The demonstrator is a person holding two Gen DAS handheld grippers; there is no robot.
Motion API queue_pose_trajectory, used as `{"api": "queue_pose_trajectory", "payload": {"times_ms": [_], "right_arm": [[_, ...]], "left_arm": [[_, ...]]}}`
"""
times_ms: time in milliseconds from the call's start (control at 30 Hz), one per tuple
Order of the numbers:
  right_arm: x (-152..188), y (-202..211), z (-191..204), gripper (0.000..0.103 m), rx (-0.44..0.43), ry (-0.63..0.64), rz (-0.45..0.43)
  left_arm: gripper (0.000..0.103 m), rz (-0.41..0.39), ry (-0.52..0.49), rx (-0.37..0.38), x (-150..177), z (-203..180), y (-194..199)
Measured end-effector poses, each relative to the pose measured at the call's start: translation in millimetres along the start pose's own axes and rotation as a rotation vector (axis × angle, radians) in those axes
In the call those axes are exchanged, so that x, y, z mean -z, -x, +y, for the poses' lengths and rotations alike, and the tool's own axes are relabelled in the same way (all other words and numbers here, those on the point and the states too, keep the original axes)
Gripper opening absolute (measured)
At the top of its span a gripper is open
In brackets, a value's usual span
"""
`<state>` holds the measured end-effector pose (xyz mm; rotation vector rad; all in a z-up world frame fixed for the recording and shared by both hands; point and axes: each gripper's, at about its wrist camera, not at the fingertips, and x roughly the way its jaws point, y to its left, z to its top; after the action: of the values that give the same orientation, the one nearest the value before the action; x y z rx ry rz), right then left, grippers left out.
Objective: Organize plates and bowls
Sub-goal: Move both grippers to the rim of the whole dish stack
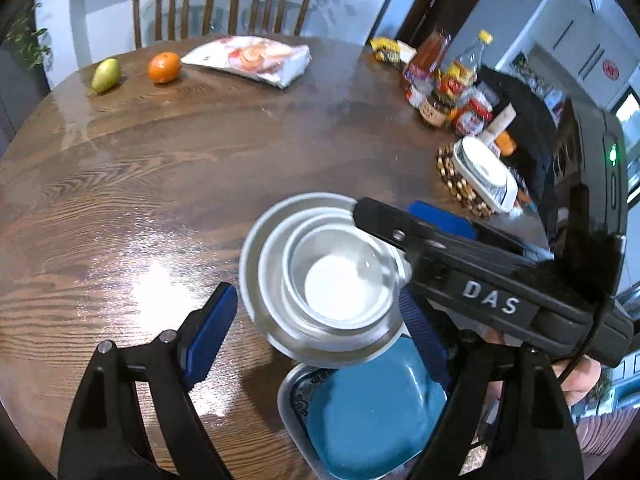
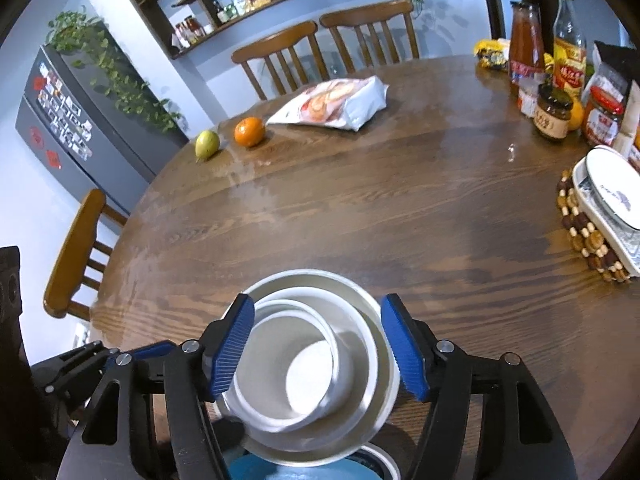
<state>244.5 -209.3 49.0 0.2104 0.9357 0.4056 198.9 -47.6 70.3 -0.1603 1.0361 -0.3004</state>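
Several white bowls [image 2: 308, 372] sit nested near the table [image 1: 160, 184] edge, overlapping a blue plate [image 1: 372, 412] that lies on a patterned tray [image 1: 298, 392]. Right gripper [image 2: 318, 350] hangs over the stack, jaws spread, pads clear of the rims. Left gripper [image 1: 316, 340] is spread too, holding nothing. Farther off lie an orange [image 2: 249, 131], a pear [image 2: 207, 145], a bag [image 2: 336, 104] and jars [image 2: 554, 114].

Left gripper [image 1: 320, 336] angled down, blue pads spread wide — nothing clamped. Right gripper [image 2: 318, 348] likewise tilted down, jaws parted, pads touching nothing.
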Motion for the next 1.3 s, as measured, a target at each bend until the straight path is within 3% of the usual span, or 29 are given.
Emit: {"api": "queue_pose_trajectory", "payload": {"times_ms": [167,367,600,667,767,967,1300], "right_arm": [[2,9,1,0.074,-0.026,-0.003,-0.025],[8,17,3,0.08,-0.046,0.002,-0.048],[12,19,-1,0.085,-0.051,-0.015,-0.051],[13,18,-5,0.087,-0.054,-0.031,-0.051],[14,14,-11,0.087,-0.059,-0.045,-0.036],[15,7,-20,0.087,-0.076,-0.075,-0.013],[15,-8,-28,0.087,-0.087,-0.103,0.025]], "left_arm": [[0.084,-0.044,0.04,0.001,6,7,10],[0.085,-0.099,0.021,-0.042,16,6,11],[0.086,-0.101,0.058,0.0,21,12,3],[0.095,-0.104,0.088,0.016,22,15,1],[0.097,-0.091,0.118,0.047,23,18,-3],[0.097,-0.082,0.12,0.0,23,19,-12],[0.097,-0.053,0.144,0.027,19,26,-29]]}}
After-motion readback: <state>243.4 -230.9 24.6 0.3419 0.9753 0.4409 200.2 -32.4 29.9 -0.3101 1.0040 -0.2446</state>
